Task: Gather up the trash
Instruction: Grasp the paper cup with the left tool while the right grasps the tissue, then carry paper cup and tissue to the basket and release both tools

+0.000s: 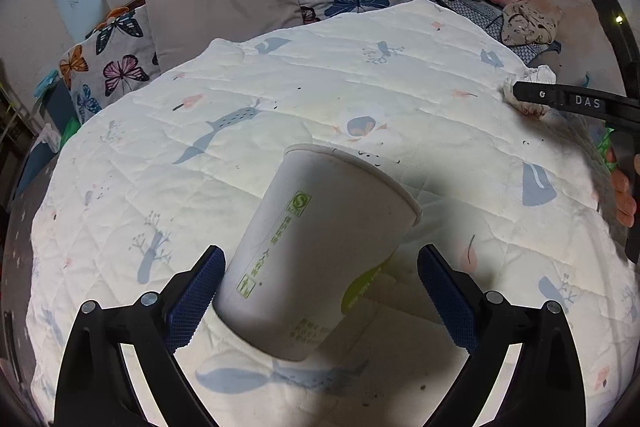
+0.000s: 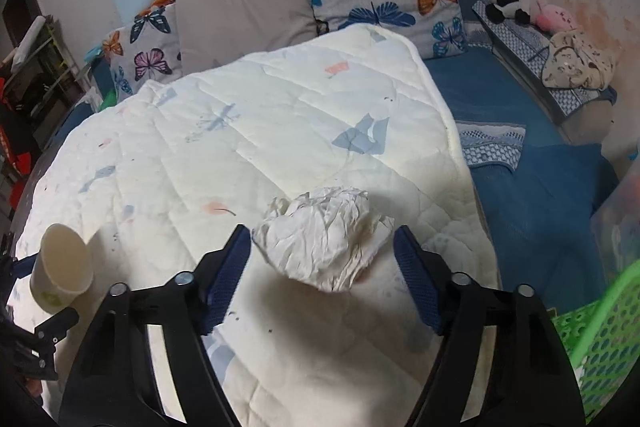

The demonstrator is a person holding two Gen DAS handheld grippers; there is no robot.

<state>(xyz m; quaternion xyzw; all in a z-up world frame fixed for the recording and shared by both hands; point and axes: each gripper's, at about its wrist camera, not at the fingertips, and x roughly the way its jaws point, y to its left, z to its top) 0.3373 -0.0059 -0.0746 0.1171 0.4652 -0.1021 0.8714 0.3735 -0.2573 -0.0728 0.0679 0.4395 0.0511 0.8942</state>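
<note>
Left wrist: paper cup (image 1: 320,251) between wide-open left tongs (image 1: 320,291); crumpled tissue (image 2: 324,239) seemingly untouched between spread right tongs (image 2: 322,273).

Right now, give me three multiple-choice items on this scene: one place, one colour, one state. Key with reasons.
1. Where is the paper cup?
A. in the green basket
B. between the left gripper's fingers, on the quilt
C. on the pillows

2. What colour are the gripper pads?
A. blue
B. red
C. yellow

3. How does the right gripper stand around the crumpled paper?
A. shut on it
B. open, one finger on each side
C. far away

Key: B, the cup sits on the quilt inside the left gripper; A, the pads are blue; B, gaps show on both sides.
</note>
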